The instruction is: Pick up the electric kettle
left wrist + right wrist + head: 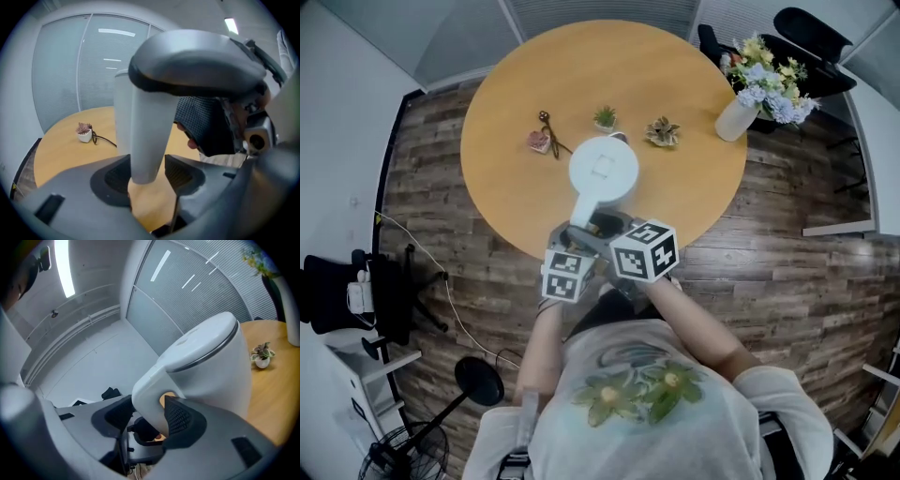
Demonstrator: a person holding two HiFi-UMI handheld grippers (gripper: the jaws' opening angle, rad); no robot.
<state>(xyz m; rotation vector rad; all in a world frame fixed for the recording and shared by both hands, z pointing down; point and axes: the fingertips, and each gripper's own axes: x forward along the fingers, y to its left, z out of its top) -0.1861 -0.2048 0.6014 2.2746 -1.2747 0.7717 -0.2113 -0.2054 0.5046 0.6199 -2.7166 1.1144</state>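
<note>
A white electric kettle stands on the round wooden table, its handle pointing toward the near edge. My left gripper is open around that handle; its right pad stands a sliver off it. My right gripper reaches in beside it, and its jaws straddle the handle's upper bend. There the pads lie close on both sides, and I cannot make out whether they press. The kettle body looks tilted in the right gripper view.
Behind the kettle sit a pink plant in a white pot with a dark cord, a small green plant and a third small plant. A white vase of flowers stands at the table's right rim. Chairs and a fan surround the table.
</note>
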